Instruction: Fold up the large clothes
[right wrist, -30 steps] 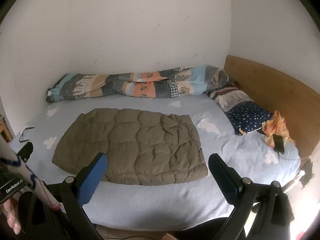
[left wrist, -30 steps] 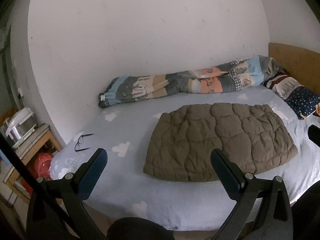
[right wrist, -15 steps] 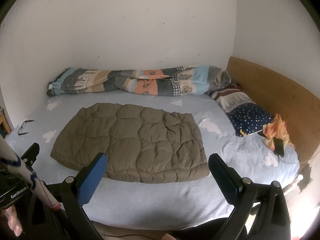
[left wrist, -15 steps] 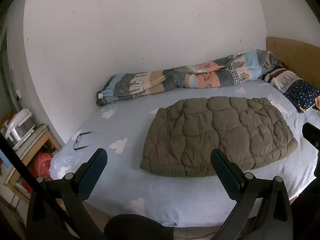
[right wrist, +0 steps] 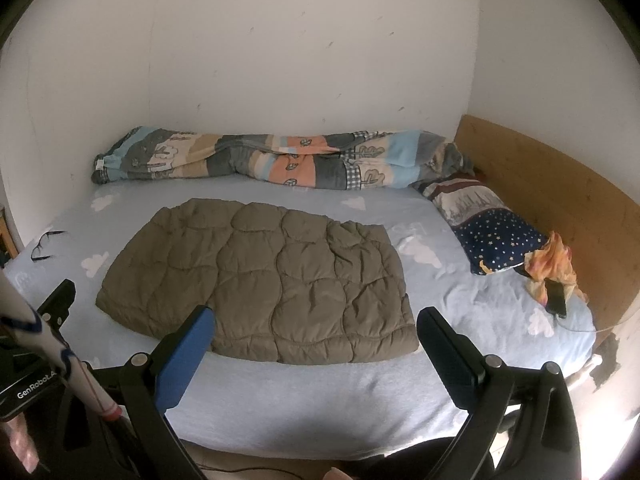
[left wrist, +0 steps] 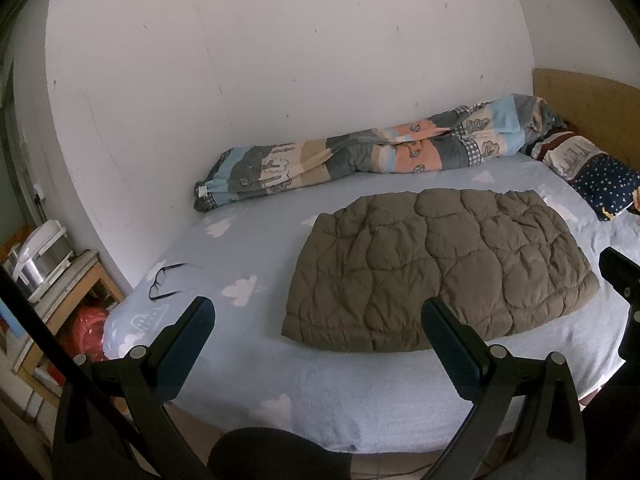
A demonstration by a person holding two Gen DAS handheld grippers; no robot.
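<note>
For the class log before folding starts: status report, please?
Left gripper and right gripper: jaws open, empty, short of the bed. Olive quilted coat flat on the blue sheet, untouched. Eyeglasses near its left end, apart.

Home bedroom: bed (right wrist: 280, 392), pillow (right wrist: 500, 240), rolled duvet (right wrist: 280, 164).

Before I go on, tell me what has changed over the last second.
Both views shifted a little, so the hand-held grippers moved slightly, left and right; both are open and hold nothing. Nothing was grasped or released. The jacket lies flat on the bed as before, and the glasses, quilt and pillow have not moved.
</note>
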